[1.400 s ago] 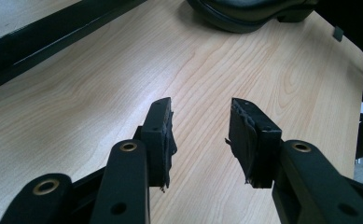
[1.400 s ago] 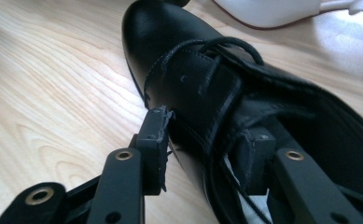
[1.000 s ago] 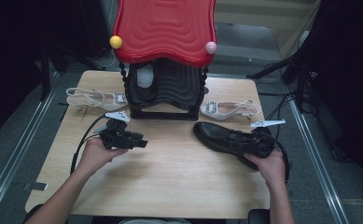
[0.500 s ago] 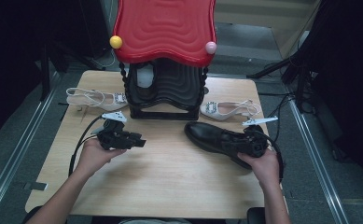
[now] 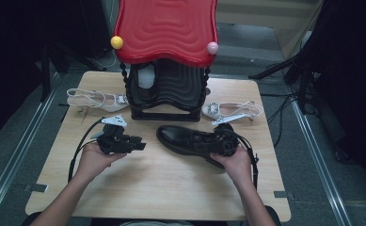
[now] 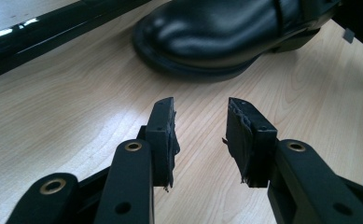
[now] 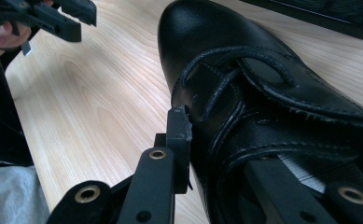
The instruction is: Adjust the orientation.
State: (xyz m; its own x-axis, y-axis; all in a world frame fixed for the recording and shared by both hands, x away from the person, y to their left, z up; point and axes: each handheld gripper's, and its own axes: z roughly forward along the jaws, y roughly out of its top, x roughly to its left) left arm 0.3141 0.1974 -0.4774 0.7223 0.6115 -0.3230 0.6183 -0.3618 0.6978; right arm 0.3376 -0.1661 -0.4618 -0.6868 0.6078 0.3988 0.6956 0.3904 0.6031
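Note:
A black leather lace-up shoe [image 5: 180,137] lies on its sole mid-table, toe pointing left. My right gripper [image 5: 217,142] is shut on its collar. In the right gripper view one jaw presses the outer side and the other sits inside the shoe [image 7: 244,60]; these jaws of the right gripper [image 7: 221,144] have just been closing on it. My left gripper [image 5: 140,145] rests in the hand to the shoe's left and points at the toe [image 6: 216,28]. The jaws of the left gripper [image 6: 200,123] stand open, have just been closing, and have only bare wood between them.
A red wavy-topped stand [image 5: 166,28] with a black base [image 5: 166,89] stands at the back centre of the wooden table [image 5: 162,188]. A white slingback heel [image 5: 96,100] lies left of it and another [image 5: 230,109] lies right. Cables trail from both grippers.
My right hand has slid the black shoe leftward toward the table's middle. The toe is now closer to the left gripper, which has stayed in place.

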